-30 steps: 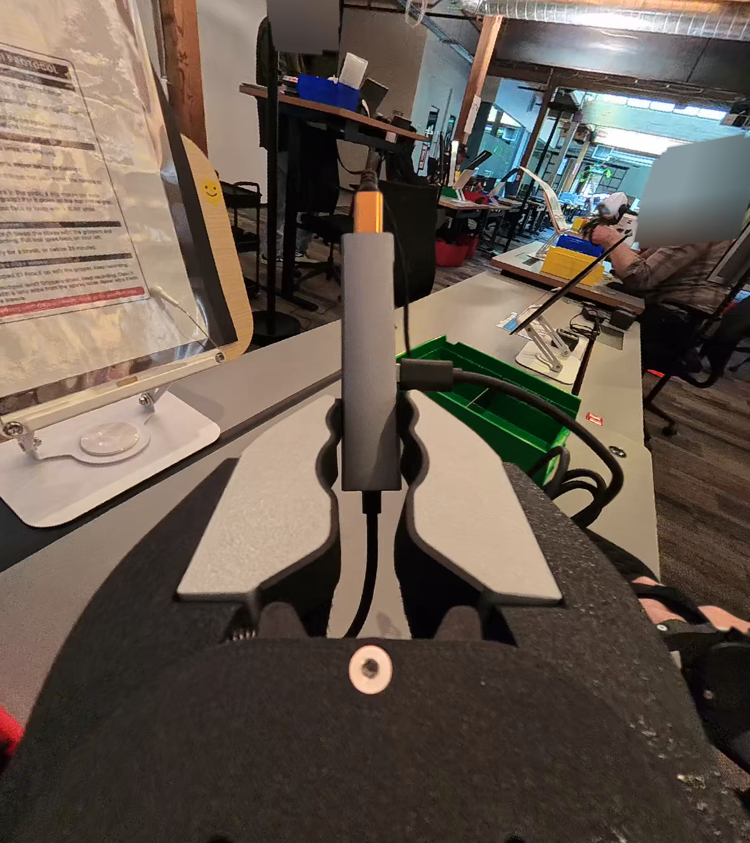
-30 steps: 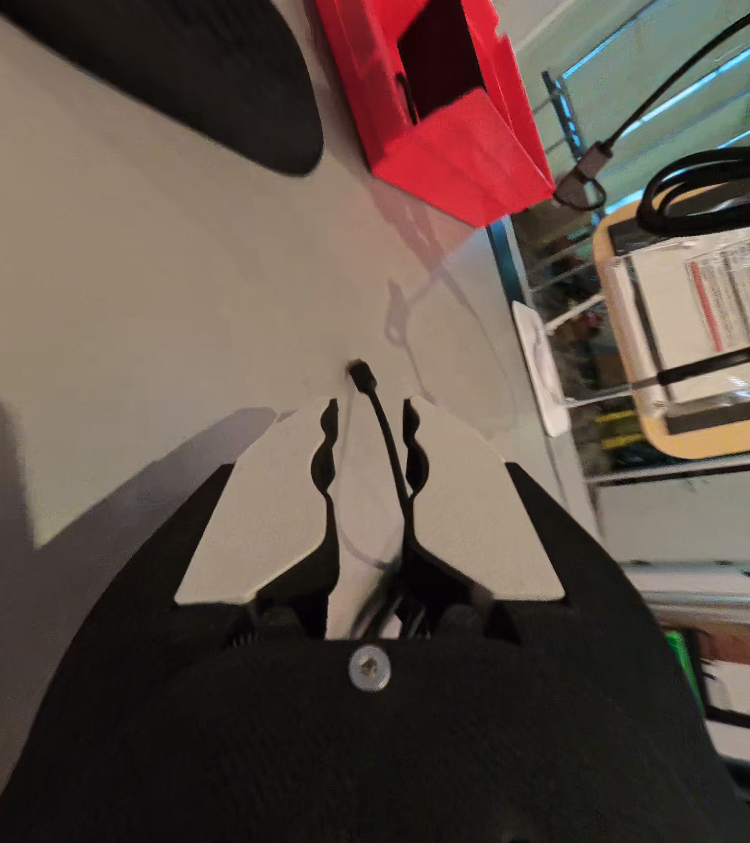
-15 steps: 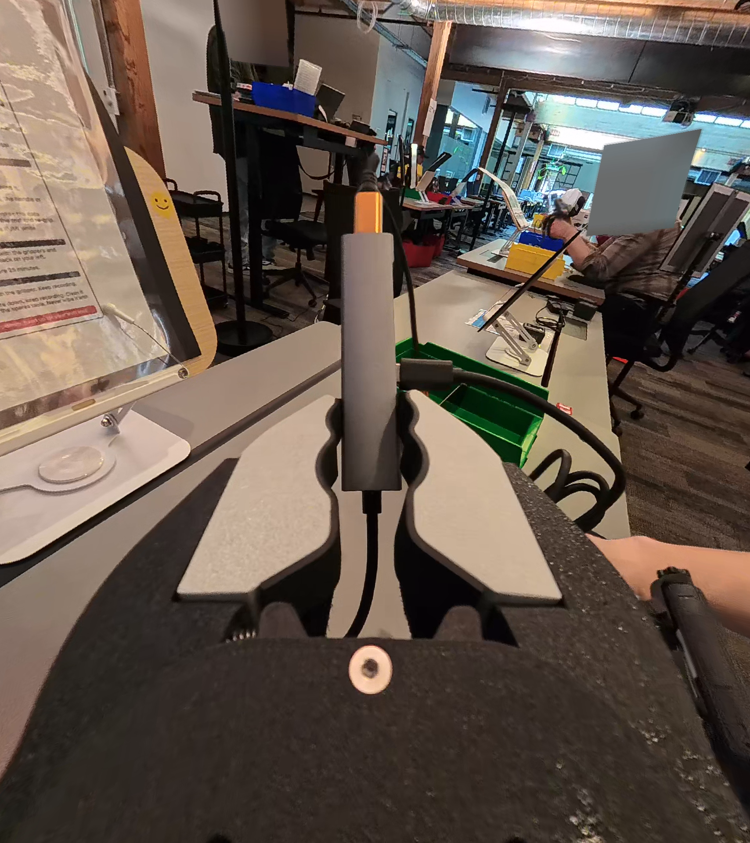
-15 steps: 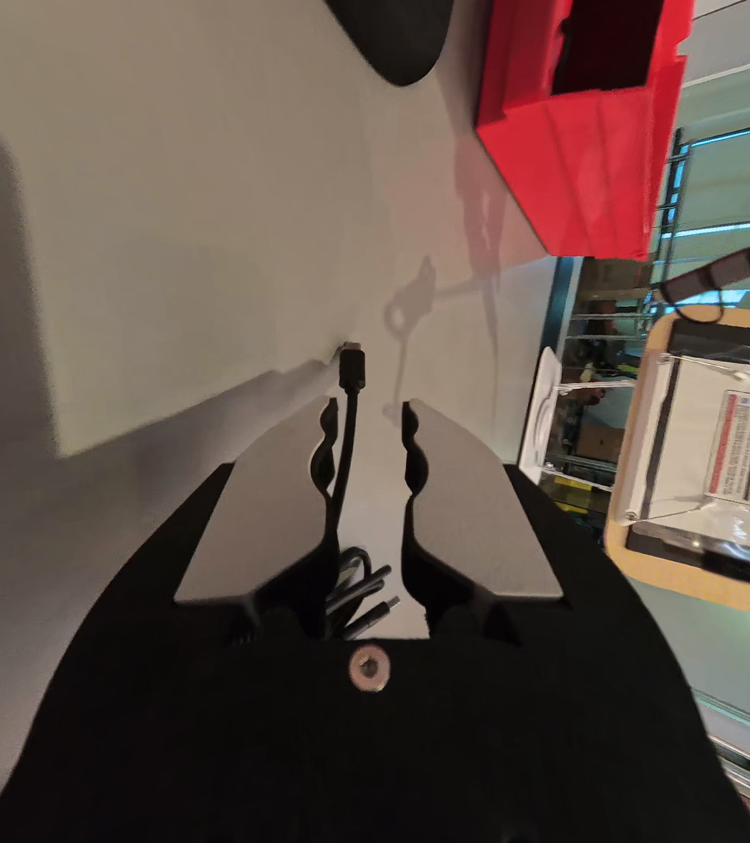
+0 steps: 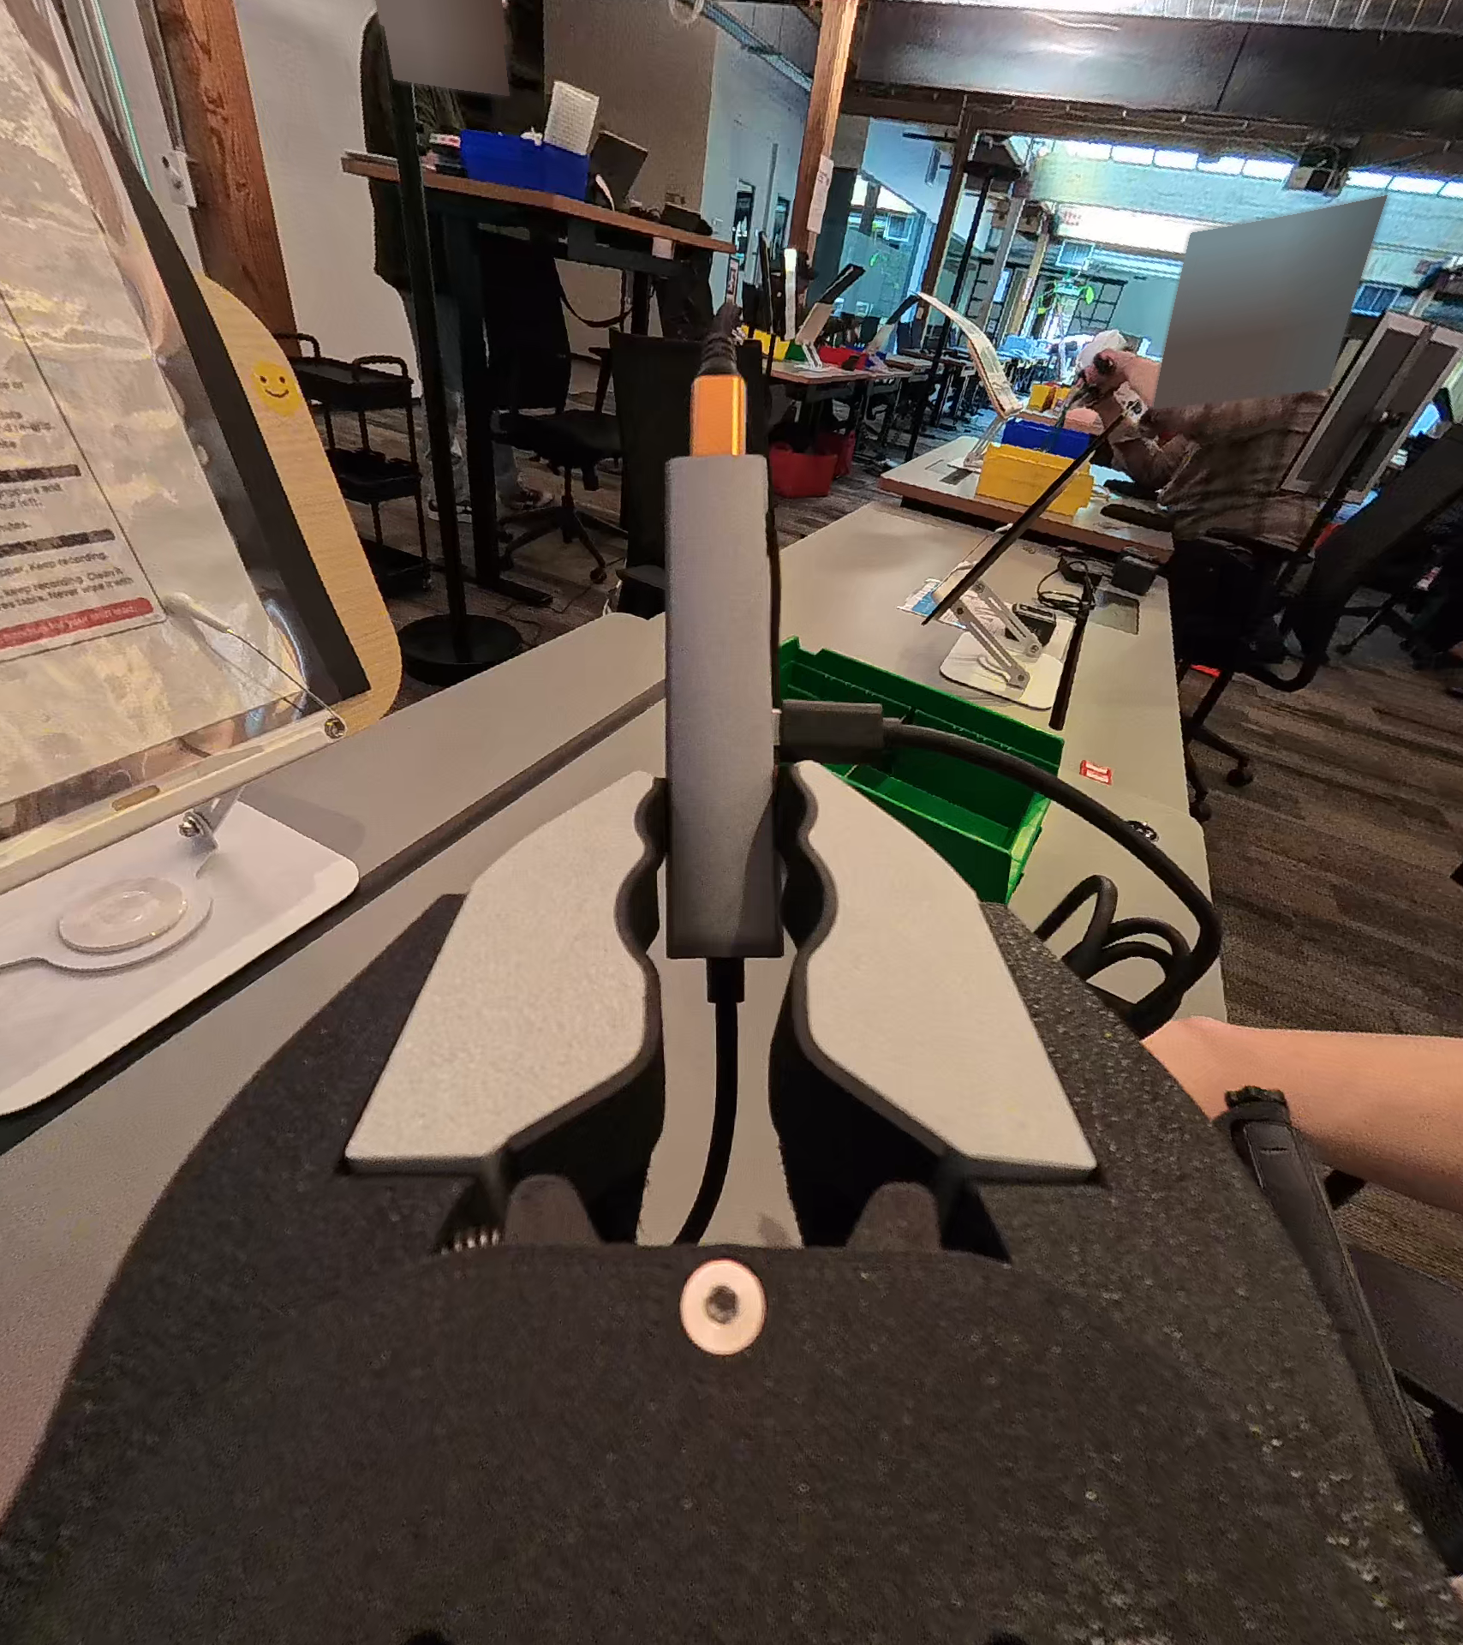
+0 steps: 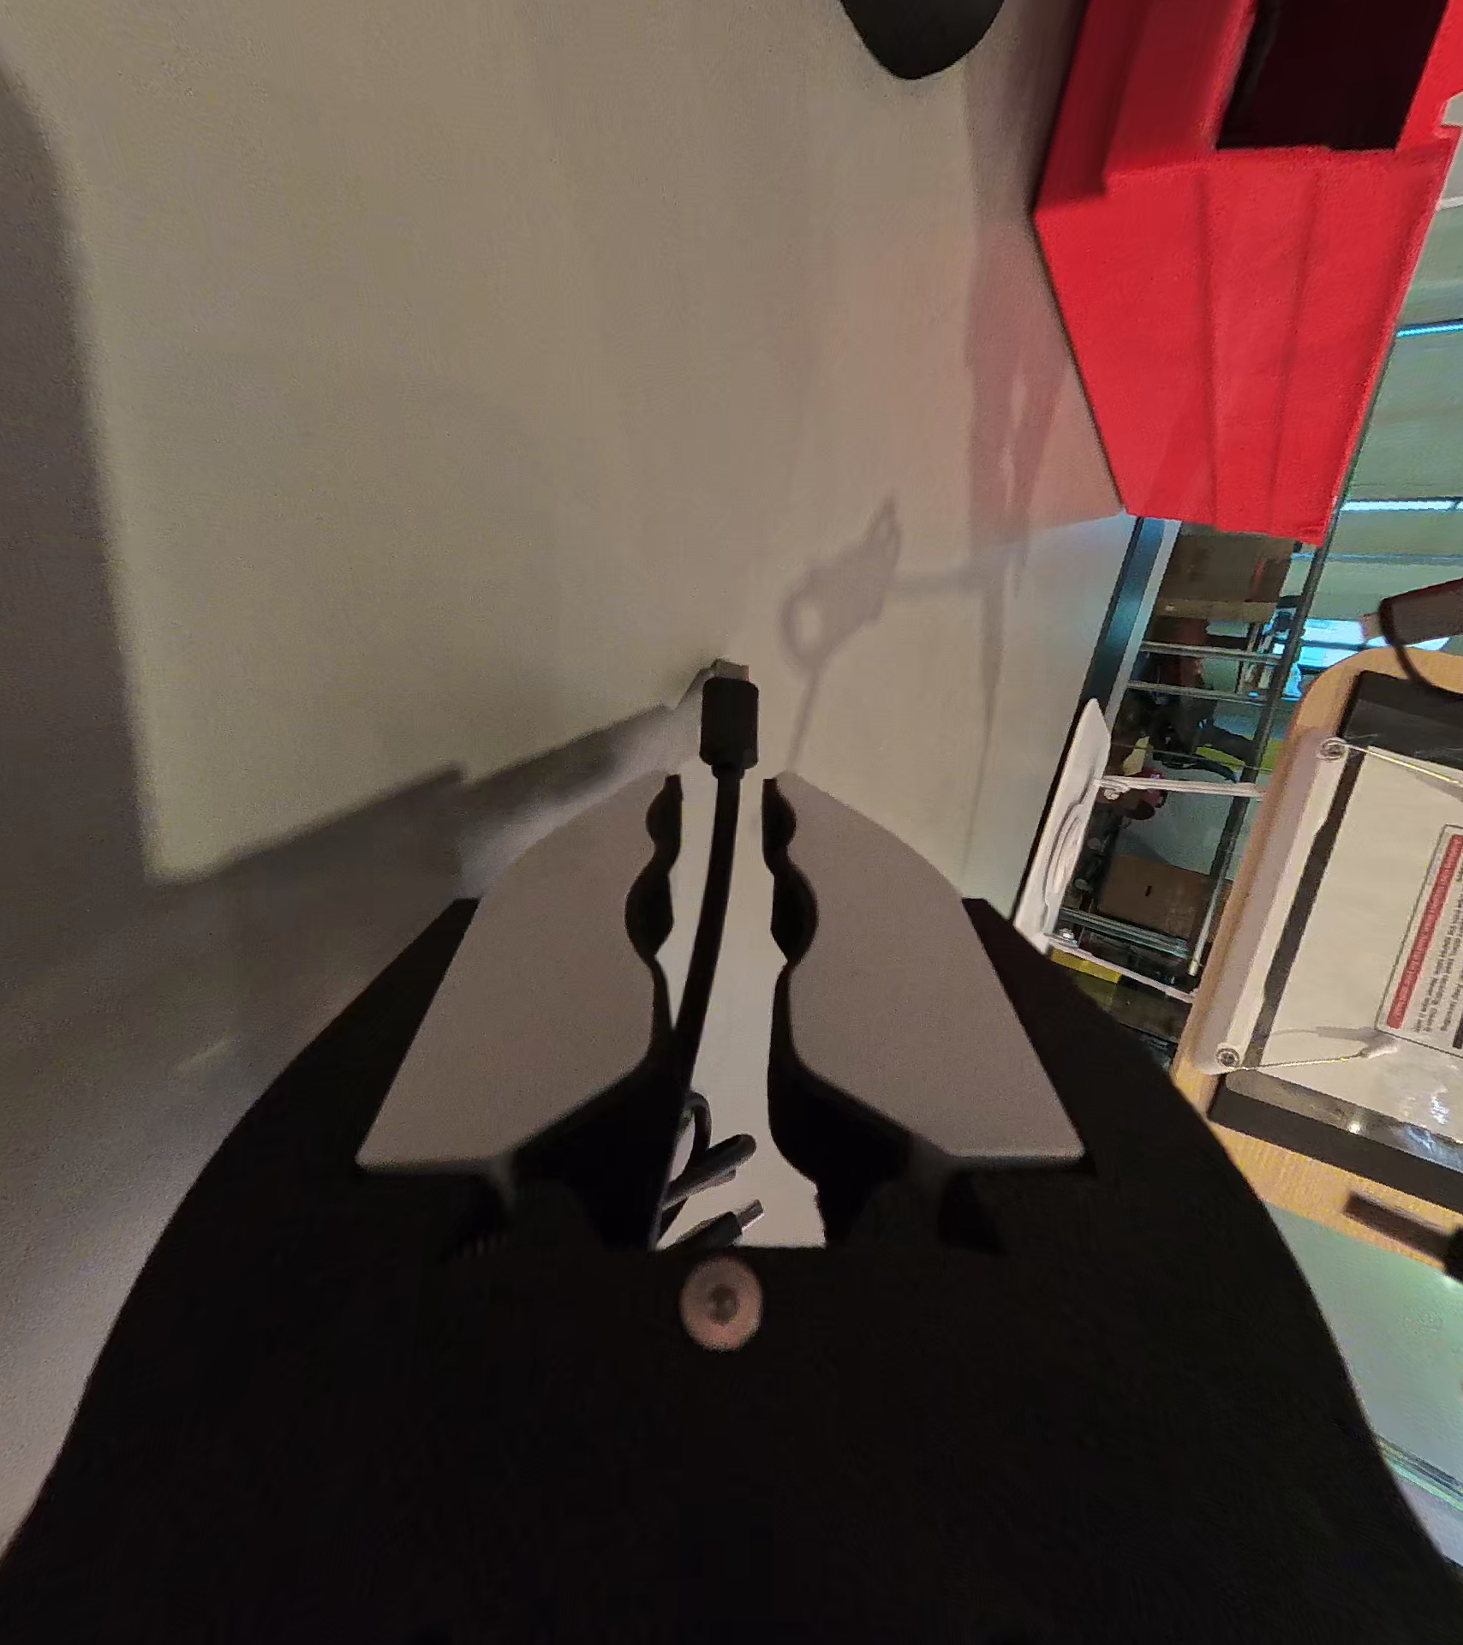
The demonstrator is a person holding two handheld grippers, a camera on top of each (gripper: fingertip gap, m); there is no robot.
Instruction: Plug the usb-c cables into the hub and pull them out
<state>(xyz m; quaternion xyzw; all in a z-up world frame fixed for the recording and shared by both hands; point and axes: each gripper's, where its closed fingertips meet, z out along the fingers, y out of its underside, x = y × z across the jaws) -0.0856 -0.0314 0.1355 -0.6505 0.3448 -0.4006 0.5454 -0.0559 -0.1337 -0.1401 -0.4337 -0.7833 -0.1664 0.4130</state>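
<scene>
Hub [image 5: 719, 694] is clamped between left gripper [image 5: 721, 832] fingers; bin [image 5: 933, 765] lies behind-right on table [image 5: 479, 739], document stand [image 5: 114, 908] left.

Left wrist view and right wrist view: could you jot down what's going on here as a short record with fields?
Left hand-held gripper: shut on the grey USB hub, held upright
Hub top end: orange plug inserted
Hub right side: black cable plug inserted
Hub bottom end: black lead runs down between the fingers
Right hand-held gripper: open, around a loose black USB-C cable on the grey table
Nearby: green bin, red bin
</scene>
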